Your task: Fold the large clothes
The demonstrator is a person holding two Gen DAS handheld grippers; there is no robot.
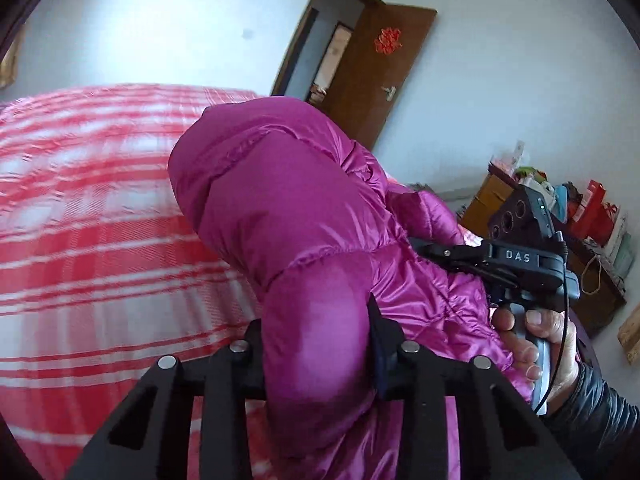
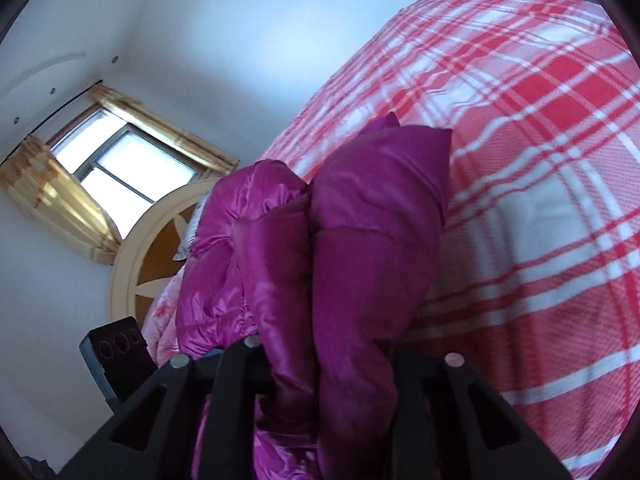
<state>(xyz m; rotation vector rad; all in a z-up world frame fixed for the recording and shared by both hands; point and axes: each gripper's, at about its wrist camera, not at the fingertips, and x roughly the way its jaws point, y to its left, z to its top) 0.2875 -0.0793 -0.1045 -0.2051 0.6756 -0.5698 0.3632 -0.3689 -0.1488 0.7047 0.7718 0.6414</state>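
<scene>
clamping a thick roll of the purple padded jacket, the left tongs are closed on it, and the right tongs are likewise closed on a bunched fold. the jacket is held raised over the red checked bedspread, which spreads from nine to twelve o'clock in the left view. a carry-over fold is judged to be in hand; next, both held edges would need lowering flat together before release.
</scene>
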